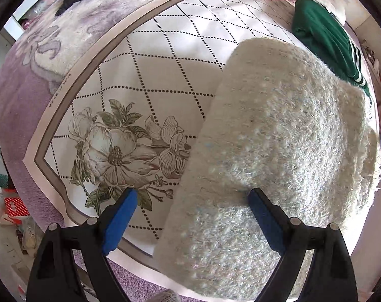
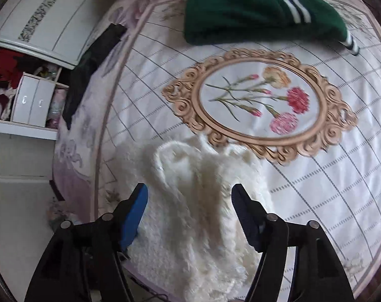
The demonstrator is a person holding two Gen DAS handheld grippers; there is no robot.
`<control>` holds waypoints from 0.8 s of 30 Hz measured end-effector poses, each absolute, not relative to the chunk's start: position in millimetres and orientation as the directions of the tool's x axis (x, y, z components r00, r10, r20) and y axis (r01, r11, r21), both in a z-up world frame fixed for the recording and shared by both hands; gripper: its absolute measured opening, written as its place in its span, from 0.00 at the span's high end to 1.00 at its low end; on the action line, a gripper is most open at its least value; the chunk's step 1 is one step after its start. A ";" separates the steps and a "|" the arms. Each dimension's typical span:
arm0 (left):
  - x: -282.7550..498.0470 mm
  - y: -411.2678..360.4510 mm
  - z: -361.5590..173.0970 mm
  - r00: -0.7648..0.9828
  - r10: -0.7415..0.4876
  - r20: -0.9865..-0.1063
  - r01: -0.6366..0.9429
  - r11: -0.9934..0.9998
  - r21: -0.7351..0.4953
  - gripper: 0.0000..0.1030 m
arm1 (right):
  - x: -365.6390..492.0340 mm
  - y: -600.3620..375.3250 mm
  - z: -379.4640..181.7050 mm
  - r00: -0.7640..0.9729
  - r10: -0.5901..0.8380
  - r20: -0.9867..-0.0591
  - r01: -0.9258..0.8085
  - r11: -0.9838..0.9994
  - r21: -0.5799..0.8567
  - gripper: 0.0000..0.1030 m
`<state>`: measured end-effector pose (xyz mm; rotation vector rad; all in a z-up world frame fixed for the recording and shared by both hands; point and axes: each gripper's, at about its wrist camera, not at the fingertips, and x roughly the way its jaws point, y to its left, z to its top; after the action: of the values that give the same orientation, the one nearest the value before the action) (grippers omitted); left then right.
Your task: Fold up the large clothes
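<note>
While both the left claw [image 1: 191, 216] and right claw [image 2: 190, 216] gape empty, fluffy white sweater [image 2: 190, 201] on bed [image 2: 328, 201] looks soft, floppy, light; pinch edges.

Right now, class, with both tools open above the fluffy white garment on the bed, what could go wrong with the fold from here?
1. The fluffy white sweater looks thick and bunched, so the right tool may pinch several layers instead of one edge.
2. Its near end appears to overhang the edge of the floral mat; a pull by the left tool might drag it off the bed.
3. The green striped garment lies close beyond, so a forward fold could land on it.
</note>
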<state>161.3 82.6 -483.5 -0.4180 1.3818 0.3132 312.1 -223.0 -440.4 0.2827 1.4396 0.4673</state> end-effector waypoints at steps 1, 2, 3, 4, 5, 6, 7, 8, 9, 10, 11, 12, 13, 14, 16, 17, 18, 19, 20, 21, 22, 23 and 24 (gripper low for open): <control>162.0 80.8 -483.2 0.167 -0.020 -0.986 -0.448 0.889 -0.094 0.11 | 323.1 -211.0 -455.1 0.027 0.464 -0.886 -0.162 0.876 0.454 0.20; 163.0 80.3 -482.7 0.167 -0.013 -0.986 -0.448 0.890 -0.087 0.11 | 337.1 -196.4 -471.8 -0.003 0.440 -0.898 -0.166 0.885 0.434 0.17; 163.7 80.6 -482.2 0.167 -0.008 -0.986 -0.451 0.889 -0.084 0.11 | 344.8 -187.8 -484.0 -0.026 0.448 -0.894 -0.168 0.879 0.446 0.24; 163.5 81.0 -482.3 0.168 -0.006 -0.986 -0.454 0.887 -0.083 0.11 | 349.1 -180.9 -487.1 -0.020 0.471 -0.882 -0.181 0.866 0.466 0.44; 163.3 81.2 -481.9 0.169 -0.006 -0.986 -0.457 0.885 -0.084 0.11 | 349.9 -178.8 -486.9 -0.028 0.481 -0.876 -0.173 0.861 0.478 0.87; 162.7 81.2 -481.2 0.168 -0.006 -0.986 -0.461 0.883 -0.084 0.11 | 346.0 -177.7 -474.1 0.007 0.502 -0.865 -0.169 0.853 0.493 0.88; 162.1 81.5 -480.4 0.172 -0.007 -0.985 -0.463 0.882 -0.087 0.11 | 339.1 -179.6 -455.7 0.049 0.524 -0.850 -0.187 0.841 0.508 0.88; 161.1 81.3 -479.9 0.173 -0.004 -0.985 -0.466 0.880 -0.086 0.11 | 330.4 -183.8 -441.6 0.076 0.540 -0.838 -0.202 0.831 0.518 0.92; 160.7 81.2 -480.5 0.169 0.001 -0.986 -0.469 0.880 -0.079 0.11 | 324.2 -188.4 -426.2 0.105 0.556 -0.825 -0.204 0.824 0.529 0.99; 159.4 80.9 -481.0 0.171 -0.005 -0.985 -0.472 0.878 -0.087 0.11 | 318.5 -194.5 -414.2 0.116 0.564 -0.818 -0.196 0.820 0.538 0.99; 158.6 80.8 -481.6 0.172 -0.019 -0.985 -0.478 0.873 -0.100 0.11 | 312.7 -202.1 -409.3 0.126 0.552 -0.824 -0.178 0.830 0.529 0.99; 160.9 78.8 -483.8 0.170 -0.026 -0.985 -0.484 0.869 -0.106 0.11 | 310.3 -209.5 -414.7 0.120 0.525 -0.843 -0.155 0.848 0.506 0.99; 161.6 79.4 -484.0 0.167 -0.028 -0.986 -0.485 0.868 -0.107 0.11 | 310.4 -216.7 -428.1 0.095 0.483 -0.870 -0.125 0.873 0.471 0.99; 162.5 77.6 -483.7 0.164 -0.025 -0.986 -0.482 0.870 -0.102 0.11 | 309.1 -223.7 -438.4 0.062 0.465 -0.883 -0.096 0.883 0.459 0.99; 164.2 75.3 -482.3 0.161 -0.011 -0.987 -0.475 0.876 -0.087 0.11 | 312.8 -233.2 -468.3 -0.009 0.365 -0.931 -0.077 0.928 0.364 1.00; 164.9 74.4 -481.7 0.159 -0.003 -0.987 -0.470 0.879 -0.078 0.11 | 314.1 -236.3 -479.5 -0.053 0.351 -0.935 -0.072 0.932 0.354 0.99; 164.6 72.7 -481.3 0.158 -0.005 -0.987 -0.467 0.881 -0.079 0.11 | 315.3 -242.4 -485.8 -0.089 0.362 -0.928 -0.052 0.929 0.367 0.99; 164.1 72.6 -480.9 0.157 -0.010 -0.988 -0.469 0.879 -0.083 0.11 | 315.8 -248.1 -488.4 -0.100 0.374 -0.922 -0.029 0.925 0.379 0.99; 165.1 76.4 -481.1 0.155 -0.015 -0.988 -0.475 0.876 -0.088 0.11 | 315.5 -254.4 -484.5 -0.092 0.384 -0.919 -0.010 0.922 0.386 0.99; 166.1 77.4 -481.0 0.155 -0.020 -0.988 -0.478 0.873 -0.092 0.11 | 314.8 -259.7 -476.9 -0.075 0.403 -0.912 0.004 0.915 0.404 0.99; 165.7 78.0 -479.5 0.157 -0.024 -0.987 -0.481 0.871 -0.098 0.11 | 313.7 -263.6 -467.4 -0.049 0.438 -0.898 0.011 0.899 0.438 0.98; 165.5 79.9 -478.1 0.160 -0.026 -0.987 -0.485 0.868 -0.102 0.11 | 313.0 -263.9 -462.7 -0.027 0.471 -0.882 0.009 0.882 0.470 0.97; 164.8 80.3 -476.1 0.164 -0.031 -0.986 -0.492 0.864 -0.109 0.11 | 311.9 -263.0 -454.6 -0.010 0.518 -0.855 0.000 0.855 0.518 0.90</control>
<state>164.8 80.3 -476.1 -0.4581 1.3786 0.3451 311.9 -263.0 -454.6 0.4257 1.5377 0.4293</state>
